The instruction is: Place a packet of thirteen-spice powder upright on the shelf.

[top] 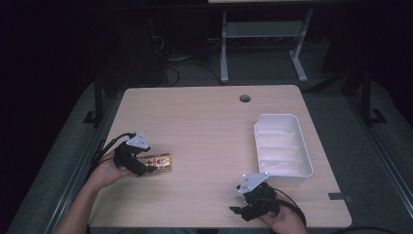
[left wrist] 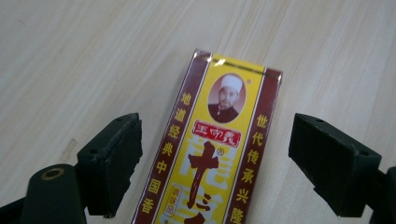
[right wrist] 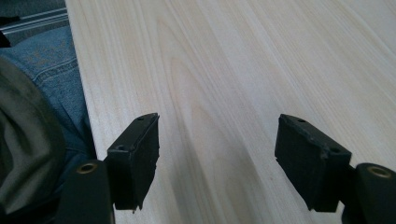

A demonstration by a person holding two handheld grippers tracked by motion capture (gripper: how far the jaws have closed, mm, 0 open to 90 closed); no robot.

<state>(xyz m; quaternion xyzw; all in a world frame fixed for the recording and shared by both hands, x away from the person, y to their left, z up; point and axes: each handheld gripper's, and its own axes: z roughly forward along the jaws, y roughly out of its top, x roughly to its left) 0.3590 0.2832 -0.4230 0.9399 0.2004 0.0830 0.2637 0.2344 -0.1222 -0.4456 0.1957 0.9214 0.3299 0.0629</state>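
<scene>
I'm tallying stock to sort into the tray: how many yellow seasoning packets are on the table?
1. The yellow and maroon seasoning packet lies flat near the table's left front edge, between the open jaws of the left hand-held gripper. The white divided tray looks empty.

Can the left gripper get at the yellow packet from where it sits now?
Probably yes: the left gripper has its jaws open on either side of the yellow packet, which lies flat on the table with nothing between.

Left tool (top: 148,168): black body, grey three-cornered plate on top, black cable trailing behind; two blocky black jaws with small screw holes, brass-ringed pivots at their bases. Right tool (top: 236,210): same build. Blue denim trousers beside its left jaw.
</scene>
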